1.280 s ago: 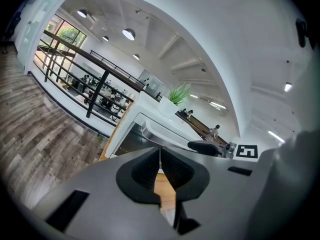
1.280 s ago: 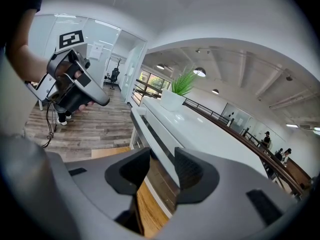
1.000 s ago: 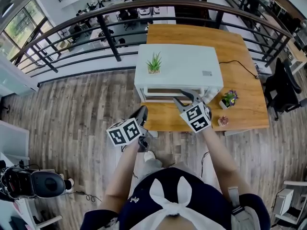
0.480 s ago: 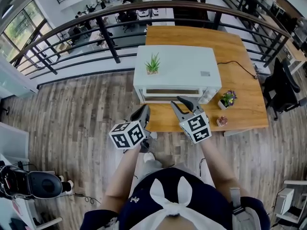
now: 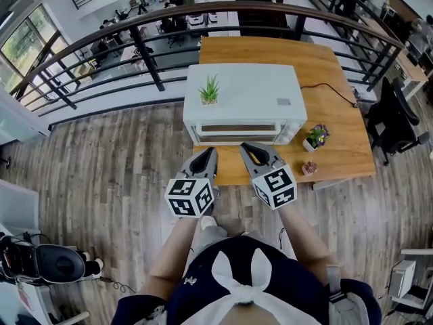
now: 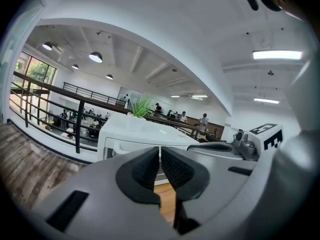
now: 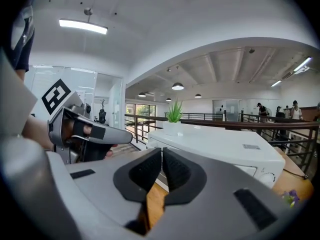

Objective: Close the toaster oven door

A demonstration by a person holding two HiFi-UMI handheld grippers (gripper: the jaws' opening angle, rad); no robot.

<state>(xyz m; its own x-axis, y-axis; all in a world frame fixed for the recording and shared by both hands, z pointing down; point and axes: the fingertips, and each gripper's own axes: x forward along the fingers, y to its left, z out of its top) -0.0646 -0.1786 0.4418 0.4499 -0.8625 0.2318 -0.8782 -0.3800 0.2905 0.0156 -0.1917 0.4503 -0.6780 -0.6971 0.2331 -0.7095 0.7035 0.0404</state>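
As left tool (image 5: 212,152) hangs clenched and right tool (image 5: 245,147) just closed empty, bare table edge (image 5: 342,169) fronts toaster oven (image 5: 247,97).

Green plant (image 5: 209,90), flower pot (image 5: 315,138), wooden table (image 5: 270,51)

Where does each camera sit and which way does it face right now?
Head view: on the person's head, facing steeply down at the toaster oven on the wooden table; forearms, left gripper and right gripper show.
Left gripper view: on the left gripper, facing along shut jaws at the oven front; right gripper at right.
Right gripper view: on the right gripper, facing the oven; jaws have just been closing, nothing between; left gripper at left.
Shared: all show the oven and its plant.
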